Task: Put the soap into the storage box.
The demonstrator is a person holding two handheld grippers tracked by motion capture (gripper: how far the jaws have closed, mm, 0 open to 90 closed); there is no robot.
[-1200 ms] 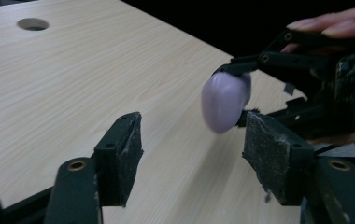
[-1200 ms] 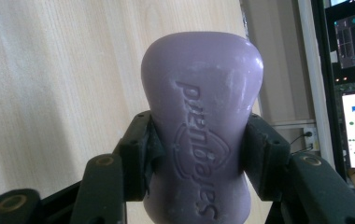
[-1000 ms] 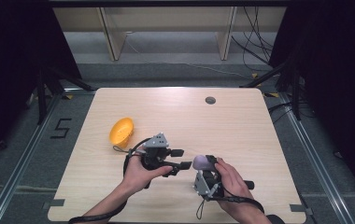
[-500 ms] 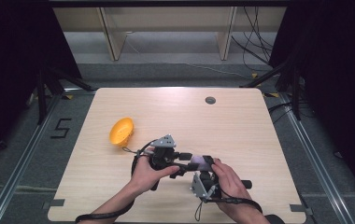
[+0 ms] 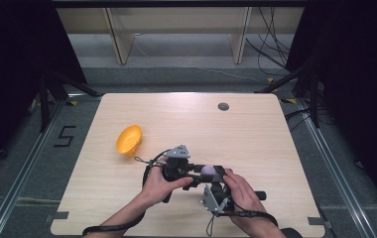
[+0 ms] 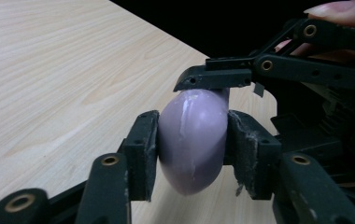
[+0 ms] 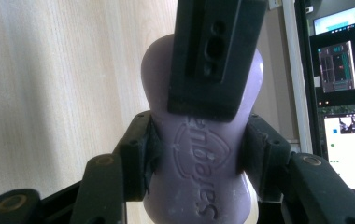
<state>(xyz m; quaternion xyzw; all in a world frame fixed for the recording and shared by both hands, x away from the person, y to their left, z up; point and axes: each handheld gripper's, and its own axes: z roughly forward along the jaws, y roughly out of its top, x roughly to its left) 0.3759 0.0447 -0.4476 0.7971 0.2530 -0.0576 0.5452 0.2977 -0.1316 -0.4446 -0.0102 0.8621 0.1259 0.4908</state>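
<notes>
A pale purple bar of soap (image 5: 208, 170) with an embossed logo is held just above the wooden table (image 5: 256, 134) near its front edge. My right gripper (image 5: 211, 179) comes up from below and is shut on the soap (image 7: 203, 158), one pad on each side. My left gripper (image 5: 199, 169) reaches in from the left. Its jaws have just been closing with the soap (image 6: 192, 140) between them, and both pads (image 6: 144, 149) now press on it. One of the left gripper's fingers (image 7: 213, 56) crosses the soap's upper half in the right gripper view.
An orange bowl-like object (image 5: 128, 140) lies on the table to the left. A small dark round hole (image 5: 223, 106) sits near the far edge. Computer screens (image 7: 339, 65) stand beyond the table. Shelving legs stand on the floor behind.
My left hand has shifted right to the soap, and its jaws have closed from wide apart onto the bar. The right hand and the soap have stayed put.
</notes>
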